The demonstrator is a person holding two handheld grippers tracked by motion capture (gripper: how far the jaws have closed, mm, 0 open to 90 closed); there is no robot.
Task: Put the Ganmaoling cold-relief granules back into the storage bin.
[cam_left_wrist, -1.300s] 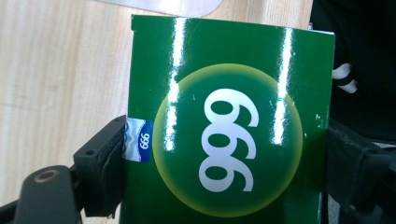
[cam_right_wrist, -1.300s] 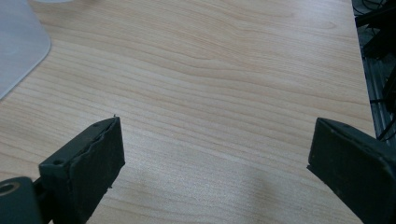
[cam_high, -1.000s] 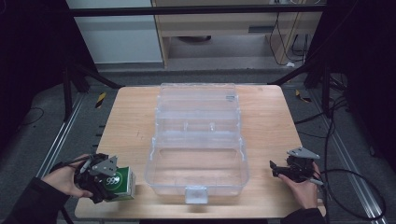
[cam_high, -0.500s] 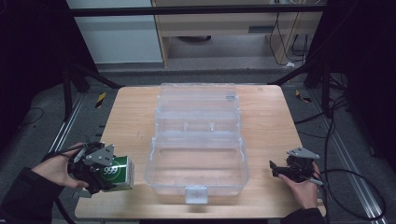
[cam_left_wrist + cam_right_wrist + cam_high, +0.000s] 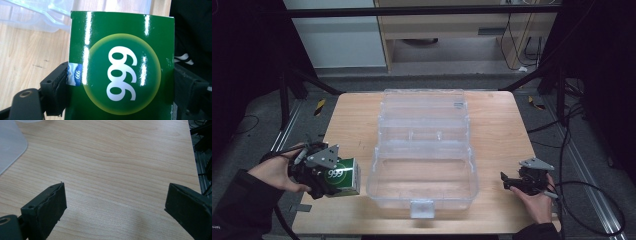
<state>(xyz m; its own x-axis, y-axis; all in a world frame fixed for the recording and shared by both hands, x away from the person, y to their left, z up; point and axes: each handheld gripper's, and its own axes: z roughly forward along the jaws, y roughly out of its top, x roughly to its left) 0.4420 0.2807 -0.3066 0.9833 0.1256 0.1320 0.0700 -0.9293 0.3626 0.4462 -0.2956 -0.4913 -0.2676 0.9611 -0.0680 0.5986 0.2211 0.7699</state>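
Note:
A green box [image 5: 343, 176] marked 999 sits in my left gripper [image 5: 328, 178] at the table's front left, just left of the clear plastic case [image 5: 422, 150]. In the left gripper view the green box [image 5: 121, 65] stands between the two black jaws, which press on its sides. The clear case lies open in the middle of the wooden table [image 5: 499, 125], its lid laid back toward the far edge. My right gripper [image 5: 511, 181] rests near the front right edge, jaws spread wide over bare wood [image 5: 117, 170], nothing between them.
A corner of the clear case [image 5: 10, 142] shows at the upper left of the right gripper view. Black frame bars and cables surround the table. The table's right edge lies close to the right gripper. A cable trails off to the right.
My left gripper with the green box has risen a little and shifted slightly left and back from the front edge. The right gripper has stayed put.

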